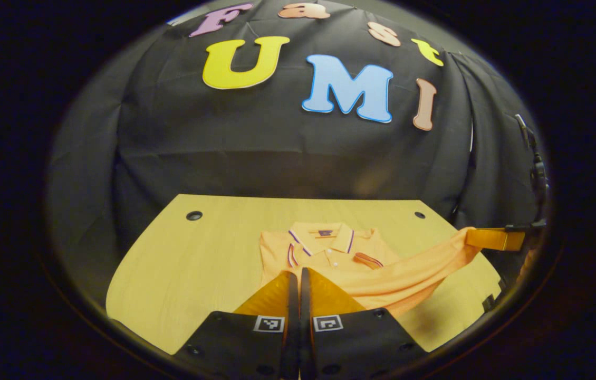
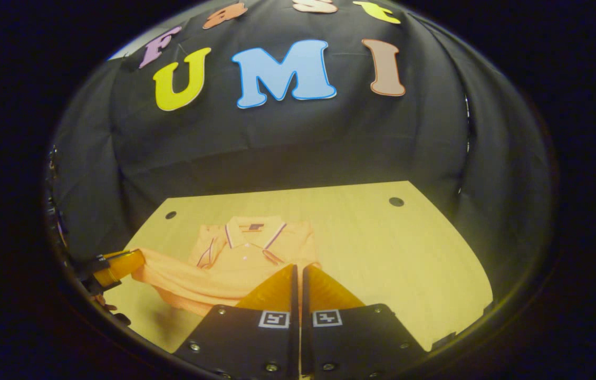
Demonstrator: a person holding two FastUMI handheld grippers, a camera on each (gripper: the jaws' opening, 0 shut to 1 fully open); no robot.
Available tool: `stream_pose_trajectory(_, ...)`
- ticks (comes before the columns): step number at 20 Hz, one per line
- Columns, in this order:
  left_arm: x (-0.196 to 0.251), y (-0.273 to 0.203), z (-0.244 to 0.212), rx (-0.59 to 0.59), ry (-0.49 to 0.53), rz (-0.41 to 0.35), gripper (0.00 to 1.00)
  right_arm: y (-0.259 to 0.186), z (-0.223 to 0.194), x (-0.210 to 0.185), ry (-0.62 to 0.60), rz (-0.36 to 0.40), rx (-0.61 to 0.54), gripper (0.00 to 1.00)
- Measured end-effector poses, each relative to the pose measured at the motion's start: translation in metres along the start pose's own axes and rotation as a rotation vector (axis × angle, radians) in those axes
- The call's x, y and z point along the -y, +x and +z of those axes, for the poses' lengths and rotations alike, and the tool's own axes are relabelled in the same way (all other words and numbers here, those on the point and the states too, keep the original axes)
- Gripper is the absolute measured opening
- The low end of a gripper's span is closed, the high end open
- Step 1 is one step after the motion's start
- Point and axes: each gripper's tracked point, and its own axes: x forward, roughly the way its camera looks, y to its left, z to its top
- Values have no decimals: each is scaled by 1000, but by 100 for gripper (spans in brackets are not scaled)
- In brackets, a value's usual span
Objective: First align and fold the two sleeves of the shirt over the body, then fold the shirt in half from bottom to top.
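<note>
Shirt [image 1: 329, 253]: an orange polo, lying at the middle of the desk [image 1: 198, 264] with its collar [image 1: 321, 235] toward the far edge. Its lower part is lifted off the wood toward the near edge. Striped cuffs [image 1: 369, 259] rest on the chest below the collar, so the sleeves appear to be folded over the body. The left gripper [image 1: 298, 277] has its fingers pressed together, and the right gripper view shows it pinching one end of the raised hem. The right gripper [image 2: 298, 269] is likewise closed, and the left gripper view shows it clamped on the other end. The cloth hangs between them in a slack band. It looks light, soft and limp, a thin knit that sags and creases wherever it is not held, and it is not fragile. The two hem corners seem the sound places to hold, pulled evenly apart so the edge stays straight as it goes toward the collar. A small dark tag sits inside the collar, too small to read, and no brand shows on the shirt.
</note>
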Motion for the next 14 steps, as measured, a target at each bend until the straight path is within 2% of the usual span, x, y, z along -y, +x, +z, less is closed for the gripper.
stream_pose_trajectory(7,-20,84,43,27,-10,-19,6,70,44,0,-34,-46,-8,2)
stream_pose_trajectory(14,-38,166,49,12,21,-28,6,153,61,3,-36,-102,-40,2)
